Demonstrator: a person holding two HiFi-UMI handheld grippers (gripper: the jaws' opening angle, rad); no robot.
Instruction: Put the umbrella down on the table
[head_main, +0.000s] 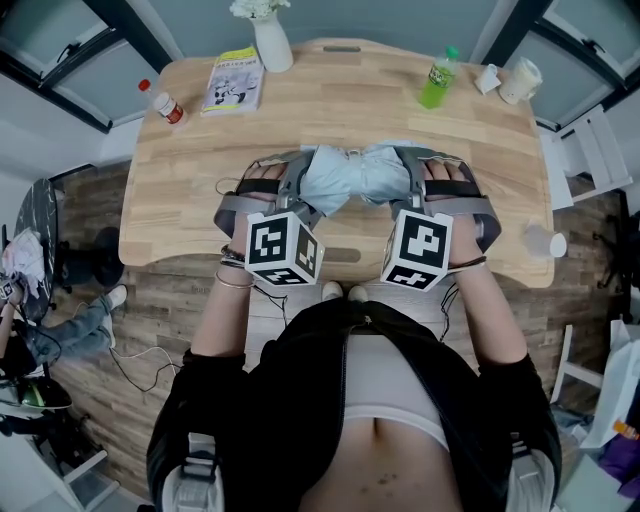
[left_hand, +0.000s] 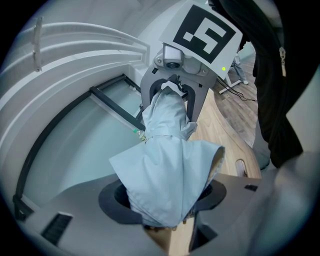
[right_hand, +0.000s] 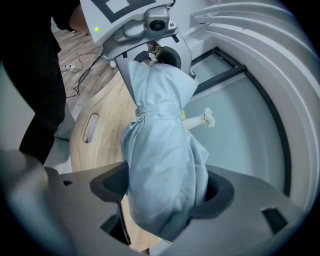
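Both forearms (head_main: 225, 310) reach fwd, side by side. L gripper (left_hand: 162, 202) & R gripper (right_hand: 165, 192) face each other, tilted down; fingers (left_hand: 112, 202) of each clamp one end of the umbrella (head_main: 355, 175).

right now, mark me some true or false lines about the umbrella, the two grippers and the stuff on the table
1. The left gripper and the right gripper each have their fingers closed on one end of the umbrella. True.
2. The umbrella is opened out. False: it is folded, with a strap tied round its middle.
3. The green bottle stands upright on the table. True.
4. The vase lies tipped over. False: it stands upright at the table's far edge, beside the booklet.
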